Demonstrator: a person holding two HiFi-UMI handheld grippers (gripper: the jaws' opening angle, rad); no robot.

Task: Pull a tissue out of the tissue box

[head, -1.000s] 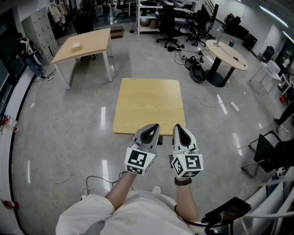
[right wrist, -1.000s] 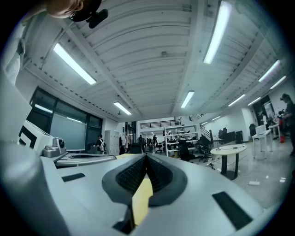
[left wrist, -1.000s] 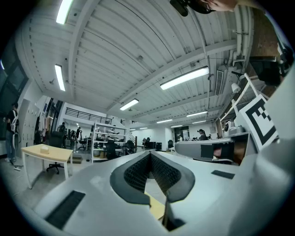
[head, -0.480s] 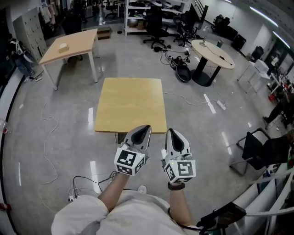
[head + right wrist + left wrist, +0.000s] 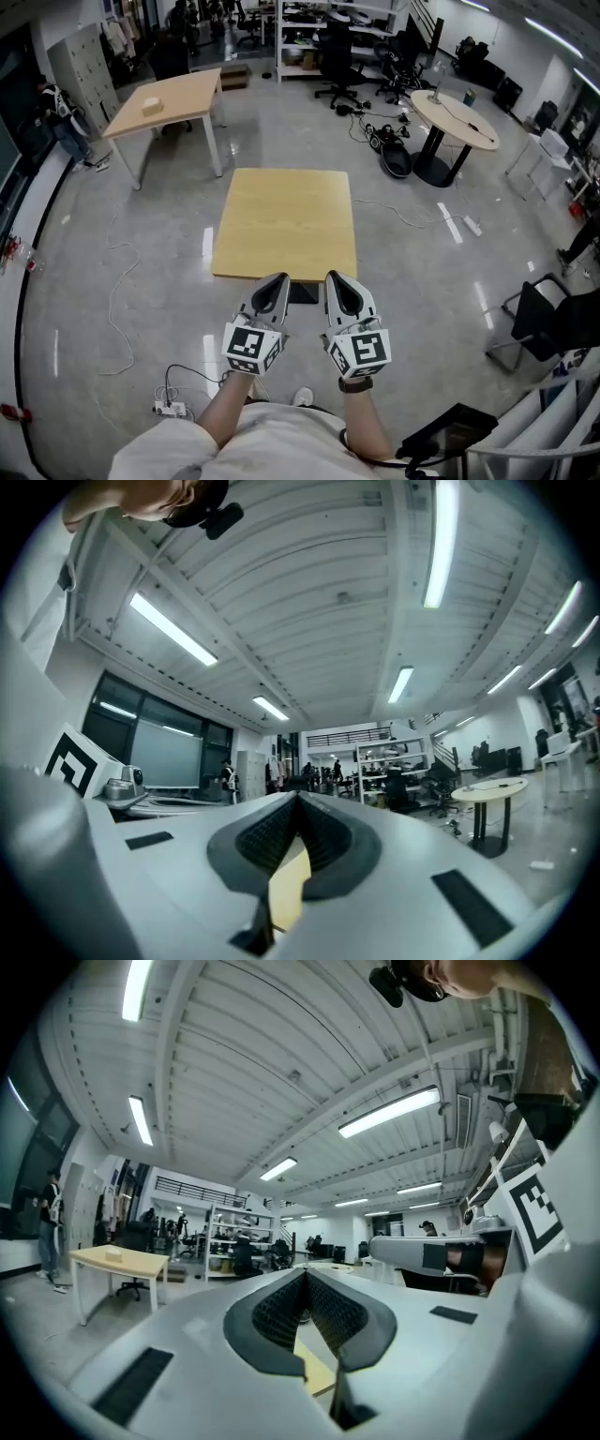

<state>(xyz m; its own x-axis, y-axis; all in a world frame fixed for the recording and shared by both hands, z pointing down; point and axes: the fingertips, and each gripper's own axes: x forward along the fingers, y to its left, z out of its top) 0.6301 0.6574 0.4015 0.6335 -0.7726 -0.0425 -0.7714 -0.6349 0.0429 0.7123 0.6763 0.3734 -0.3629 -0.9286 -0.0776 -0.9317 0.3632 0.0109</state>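
Head view looks down; gripper views face level; all share table (image 5: pixel 286 220).

2 grippers — left gripper (image 5: pixel 274 283) + right gripper (image 5: pixel 339 283); 3 tables — near table (image 5: pixel 286 220), far table (image 5: pixel 187 92), round table (image 5: pixel 457 117); 1 sm. box (image 5: pixel 150 105).

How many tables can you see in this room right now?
3: a square wooden table at centre, a long wooden table at far left, a round table at far right. More may be hidden in the cluttered background.

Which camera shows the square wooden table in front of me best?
Head view: the whole square wooden table shows from above. Both gripper views catch only a yellow sliver of it.
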